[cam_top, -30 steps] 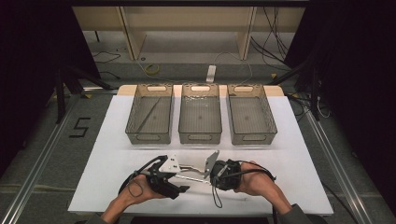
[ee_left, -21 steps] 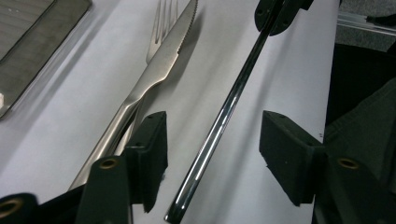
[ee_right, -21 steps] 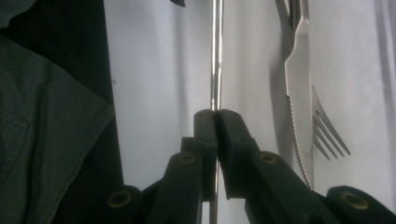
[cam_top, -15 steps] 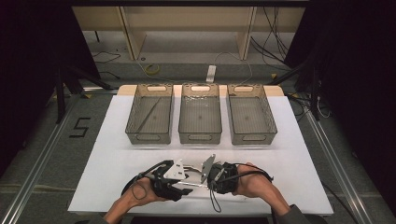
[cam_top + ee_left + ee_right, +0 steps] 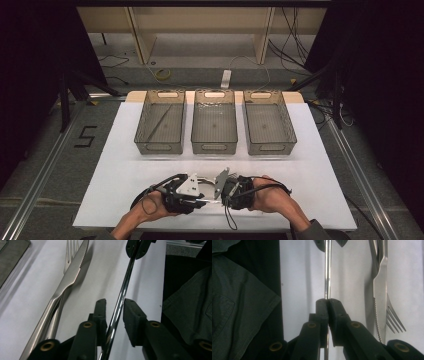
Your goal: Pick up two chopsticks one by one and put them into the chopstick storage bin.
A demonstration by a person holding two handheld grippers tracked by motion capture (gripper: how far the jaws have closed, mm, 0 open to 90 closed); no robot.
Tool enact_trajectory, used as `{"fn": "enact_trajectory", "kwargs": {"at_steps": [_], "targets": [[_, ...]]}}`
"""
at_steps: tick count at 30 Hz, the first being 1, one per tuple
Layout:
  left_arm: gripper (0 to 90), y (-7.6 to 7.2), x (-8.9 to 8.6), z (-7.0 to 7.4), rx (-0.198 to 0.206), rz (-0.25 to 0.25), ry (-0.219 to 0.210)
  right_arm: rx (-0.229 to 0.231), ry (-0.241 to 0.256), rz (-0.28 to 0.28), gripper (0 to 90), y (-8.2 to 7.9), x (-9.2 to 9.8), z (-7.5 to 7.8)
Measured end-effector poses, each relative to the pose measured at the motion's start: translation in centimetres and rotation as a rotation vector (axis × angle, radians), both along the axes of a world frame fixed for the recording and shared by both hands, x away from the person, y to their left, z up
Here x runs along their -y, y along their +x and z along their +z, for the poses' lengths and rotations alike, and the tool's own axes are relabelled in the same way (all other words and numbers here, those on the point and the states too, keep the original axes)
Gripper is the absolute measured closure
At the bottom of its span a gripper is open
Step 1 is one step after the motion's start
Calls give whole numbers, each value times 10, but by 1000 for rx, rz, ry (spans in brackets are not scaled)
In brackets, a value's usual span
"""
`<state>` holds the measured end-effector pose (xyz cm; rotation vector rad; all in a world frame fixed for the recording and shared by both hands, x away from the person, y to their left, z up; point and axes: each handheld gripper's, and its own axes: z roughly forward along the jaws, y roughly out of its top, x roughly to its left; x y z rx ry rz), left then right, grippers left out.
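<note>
Moved closer together since earlier: left gripper [image 5: 114, 312] spread around rod [image 5: 120, 300] | right gripper [image 5: 328, 305] pinching rod | knife [image 5: 70, 277], fork [image 5: 71, 250] waiting on table [image 5: 120, 170] | bins [image 5: 214, 127] nearly empty

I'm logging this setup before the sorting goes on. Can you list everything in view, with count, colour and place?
Bins: three, grey mesh, in a row at the table's far side.
Thin rod: one, grey, lying slantwise in the left bin.
Table sheet: one, white.
Knife: one, silver, flat on the sheet.
Fork: one, silver, beside the knife.
Slim utensil handle: one, shiny steel, spanning both grippers.
Left gripper: black, jaws apart around the handle.
Right gripper: black, clamped on the handle.
</note>
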<state>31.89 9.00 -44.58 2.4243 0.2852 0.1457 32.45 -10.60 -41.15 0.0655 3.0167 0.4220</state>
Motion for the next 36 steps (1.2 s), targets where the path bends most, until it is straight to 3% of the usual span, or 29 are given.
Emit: {"fn": "enact_trajectory", "kwargs": {"at_steps": [4,8,10,13,14,20,23,29,33,36], "targets": [[763,-2,0,-1,-4,-35,12,4,-10,25,867,-1,0,0],[803,-2,-1,1,-36,-72,10,12,7,53,861,-3,1,-1],[825,-3,-2,2,-27,-89,-8,15,13,40,846,-2,2,1],[836,-1,-4,4,-34,-75,-36,12,43,1,826,2,7,5],[837,0,-6,5,-28,-61,-40,23,73,-14,824,4,9,7],[838,7,-14,8,-20,26,-55,69,197,-157,577,8,22,22],[838,10,-19,10,-21,72,-71,92,298,-236,511,12,31,27],[837,17,-27,12,-41,180,-110,106,495,-380,428,16,50,30],[837,22,-36,15,-40,271,-140,128,591,-440,398,17,64,28],[837,26,-44,17,-40,337,-165,138,633,-474,364,16,73,24]]}}
